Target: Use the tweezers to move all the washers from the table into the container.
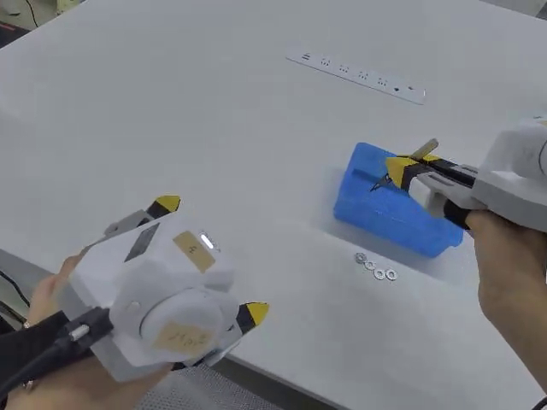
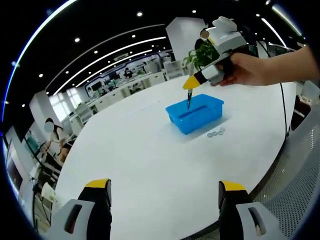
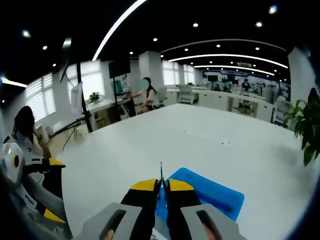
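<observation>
The job now, as I judge it, is to fetch the next of the washers (image 1: 376,266). They lie in a short row on the bench towards its near right edge, just beside the near wall of the blue container (image 1: 385,218) and not touching it. I should lift the tweezers (image 1: 382,181) clear of that wall and bring the points down low and nearly flat to the bench. I would take the end washer of the row alone, pinching it across its ring so it cannot spring away. The carry over the wall is short, so it can be slow, with the release made low inside.

My left hand-held gripper (image 1: 210,259) hangs at the near left edge of the bench, jaws spread wide, holding nothing and touching nothing. It is best left there, out of the way. My right hand-held gripper (image 3: 162,186) is closed tight on the tweezers, with almost no gap between its yellow tips. It holds them over the container, points aimed down into it. I cannot tell whether a washer sits between the points, nor whether they touch the floor of the container.
</observation>
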The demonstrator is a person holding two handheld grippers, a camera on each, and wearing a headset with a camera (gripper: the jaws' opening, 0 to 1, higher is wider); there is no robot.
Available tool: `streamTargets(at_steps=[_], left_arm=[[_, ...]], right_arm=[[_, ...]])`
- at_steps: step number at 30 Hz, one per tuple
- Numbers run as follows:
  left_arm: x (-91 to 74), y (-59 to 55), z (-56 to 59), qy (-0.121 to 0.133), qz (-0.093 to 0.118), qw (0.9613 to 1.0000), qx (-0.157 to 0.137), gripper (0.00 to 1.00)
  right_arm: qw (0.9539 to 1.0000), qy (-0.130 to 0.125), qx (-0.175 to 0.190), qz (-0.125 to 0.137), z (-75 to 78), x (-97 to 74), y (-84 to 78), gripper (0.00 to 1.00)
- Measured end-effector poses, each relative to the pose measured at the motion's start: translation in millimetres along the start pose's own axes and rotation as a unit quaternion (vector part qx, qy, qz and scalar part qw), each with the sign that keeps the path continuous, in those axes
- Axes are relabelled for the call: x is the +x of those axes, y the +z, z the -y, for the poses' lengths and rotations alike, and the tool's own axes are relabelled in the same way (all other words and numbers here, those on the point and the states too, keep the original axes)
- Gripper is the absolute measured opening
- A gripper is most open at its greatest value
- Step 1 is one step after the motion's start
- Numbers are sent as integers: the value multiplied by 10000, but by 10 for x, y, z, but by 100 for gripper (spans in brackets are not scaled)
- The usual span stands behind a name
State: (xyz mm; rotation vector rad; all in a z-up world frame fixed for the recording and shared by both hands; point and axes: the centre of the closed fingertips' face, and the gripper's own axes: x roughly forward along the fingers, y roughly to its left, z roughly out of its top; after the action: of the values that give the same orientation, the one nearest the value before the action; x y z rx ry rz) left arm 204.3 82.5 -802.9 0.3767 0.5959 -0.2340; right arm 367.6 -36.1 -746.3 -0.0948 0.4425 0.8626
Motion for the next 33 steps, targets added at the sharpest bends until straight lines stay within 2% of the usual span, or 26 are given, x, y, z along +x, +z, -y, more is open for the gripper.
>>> streamTargets(at_steps=[11,23,33], left_arm=[[4,-21,-3,22,-67,10000,11,90],[7,-33,-1,30,-90,10000,29,90],[15,-43,8,5,-117,9999,62,89]], right_arm=[[9993,58,-261,-257,-112,-107,-257,3],[9980,61,-109,-621,-112,-125,-636,3],[9966,103,-96,-810,-160,-93,-796,3]])
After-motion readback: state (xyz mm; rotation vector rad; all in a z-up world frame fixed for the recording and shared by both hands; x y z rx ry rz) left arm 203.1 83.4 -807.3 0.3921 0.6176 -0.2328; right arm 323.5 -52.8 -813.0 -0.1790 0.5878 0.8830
